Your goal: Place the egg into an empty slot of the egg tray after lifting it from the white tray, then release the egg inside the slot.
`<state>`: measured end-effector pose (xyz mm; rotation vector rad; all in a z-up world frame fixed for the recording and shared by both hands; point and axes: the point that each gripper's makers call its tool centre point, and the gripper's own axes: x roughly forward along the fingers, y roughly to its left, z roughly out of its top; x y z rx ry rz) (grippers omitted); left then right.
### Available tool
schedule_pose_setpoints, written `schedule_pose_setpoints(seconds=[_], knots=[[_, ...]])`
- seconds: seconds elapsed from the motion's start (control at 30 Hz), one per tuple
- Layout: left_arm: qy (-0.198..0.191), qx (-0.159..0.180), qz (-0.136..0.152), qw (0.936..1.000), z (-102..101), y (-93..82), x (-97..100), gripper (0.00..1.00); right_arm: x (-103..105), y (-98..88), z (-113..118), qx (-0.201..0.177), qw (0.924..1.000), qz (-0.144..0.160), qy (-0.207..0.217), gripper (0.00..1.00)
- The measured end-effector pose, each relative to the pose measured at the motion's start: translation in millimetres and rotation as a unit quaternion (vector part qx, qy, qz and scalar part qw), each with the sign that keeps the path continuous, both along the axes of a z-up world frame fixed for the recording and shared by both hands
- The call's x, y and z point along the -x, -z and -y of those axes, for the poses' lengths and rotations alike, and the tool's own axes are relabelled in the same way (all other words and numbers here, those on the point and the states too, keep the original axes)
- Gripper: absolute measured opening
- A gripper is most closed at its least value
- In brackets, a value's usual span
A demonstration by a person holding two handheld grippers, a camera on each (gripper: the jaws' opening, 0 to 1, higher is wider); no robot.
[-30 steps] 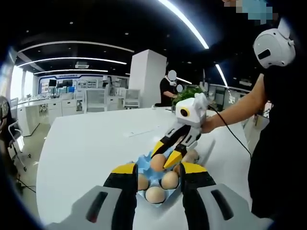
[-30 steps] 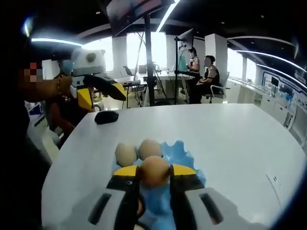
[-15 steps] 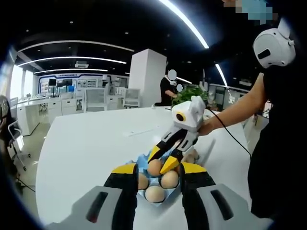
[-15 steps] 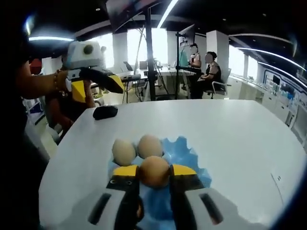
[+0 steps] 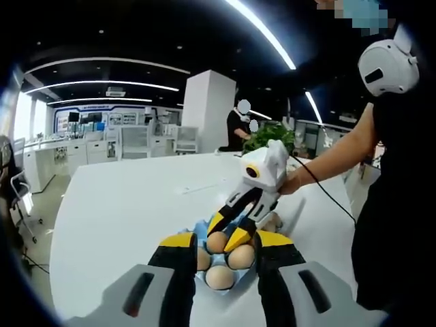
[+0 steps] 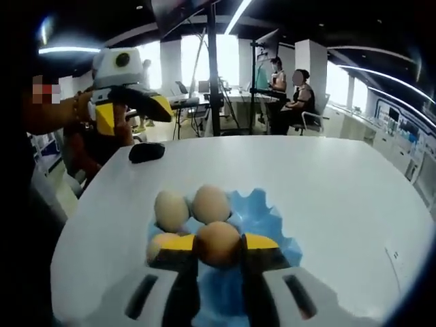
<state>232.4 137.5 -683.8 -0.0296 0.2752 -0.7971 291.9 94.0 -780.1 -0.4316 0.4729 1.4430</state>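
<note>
the left gripper (image 5: 221, 253) hangs idle above the near edge of the white counter (image 5: 122, 204), its jaws apart with nothing between them, looking down on the blue egg tray (image 5: 203, 235). just beyond it the right gripper (image 5: 228, 236) reaches down over the tray, its jaws clamped on the egg (image 5: 218, 242).

in the right gripper view the egg (image 6: 216, 243) sits gripped between the yellow-tipped jaws of the right gripper (image 6: 216, 246), low over the egg tray (image 6: 262, 218). two other eggs (image 6: 170, 210) already fill slots at the tray's far left, and a third peeks out beside the left jaw. the left gripper (image 6: 133, 102) shows at the far left, held off the counter's edge.

so the lift looks done and the carry is nearly finished: the egg appears to be just over, or perhaps already touching, an open slot, though the jaws hide the contact. what is left is to settle it in the slot and open the jaws.
</note>
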Motion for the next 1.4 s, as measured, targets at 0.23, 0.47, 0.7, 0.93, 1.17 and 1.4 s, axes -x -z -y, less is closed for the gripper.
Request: schedule_pose_setpoints(seconds=[0.23, 0.47, 0.7, 0.93, 1.17, 1.4], knots=[[-0.001, 0.0, 0.001, 1.0, 0, -0.3, -0.8, 0.34, -1, -0.6, 0, -0.007, 1.0, -0.005, 0.002, 0.24], [-0.001, 0.001, 0.0, 1.0, 0, -0.3, -0.6, 0.34, 0, -0.3, 0, -0.007, 1.0, 0.001, -0.003, 0.25], [0.0, 0.0, 0.0, 1.0, 1, -0.5, -0.2, 0.34, 0, -0.6, 0, -0.01, 0.9999, 0.006, -0.004, 0.25], [-0.002, -0.002, 0.001, 1.0, 0, -1.3, -0.1, 0.34, 0, -0.5, 0, -0.011, 0.9999, 0.011, -0.006, 0.25], [-0.003, -0.002, 0.001, 1.0, -1, -1.6, -0.4, 0.34, 0, -4.6, 6, -0.023, 0.9997, -0.004, 0.003, 0.25], [0.0, -0.002, 0.002, 1.0, 3, -3.0, -0.3, 0.34, 1, -7.6, 12, -0.025, 0.9997, 0.001, 0.005, 0.25]])
